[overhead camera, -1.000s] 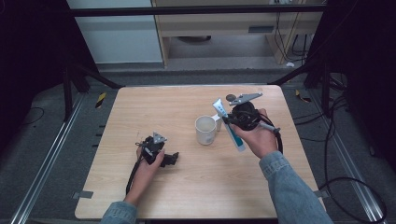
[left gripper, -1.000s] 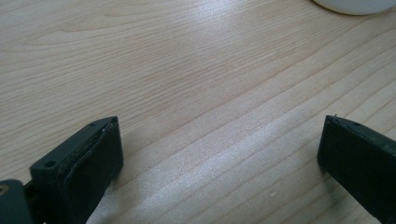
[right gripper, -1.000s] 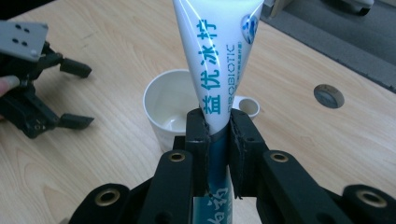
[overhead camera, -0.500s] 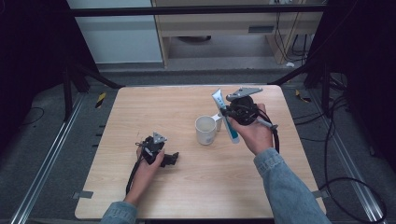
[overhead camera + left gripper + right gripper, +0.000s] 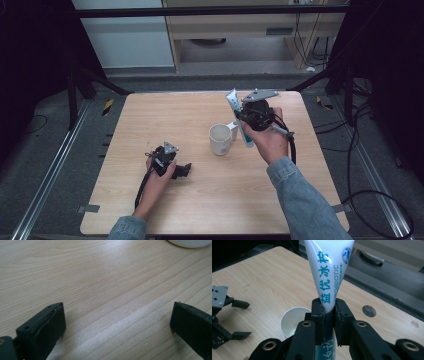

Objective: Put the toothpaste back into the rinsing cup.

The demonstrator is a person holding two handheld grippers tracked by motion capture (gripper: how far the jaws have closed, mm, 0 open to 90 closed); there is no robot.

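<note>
From the high view, your right gripper (image 5: 243, 121) was raised over the right half of the wooden table (image 5: 165, 115), clamped on a white and blue tube (image 5: 239, 117) that stood tilted, its flat crimped end up and its lower end beside your right hand (image 5: 267, 142). A white mug (image 5: 219, 139) stood on the table just left of that tube. Your left hand (image 5: 161, 175) rested on the table with the left gripper (image 5: 186, 170) lying low, its jaws pointing right and spread.

In the left gripper view, your two jaws sat wide apart over bare wood, the mug's base (image 5: 189, 243) at the top edge.

In the right gripper view, your jaws pinched the tube (image 5: 331, 272) about its middle, the empty mug (image 5: 293, 321) below and the left gripper (image 5: 238, 318) beyond, jaws parted.
</note>
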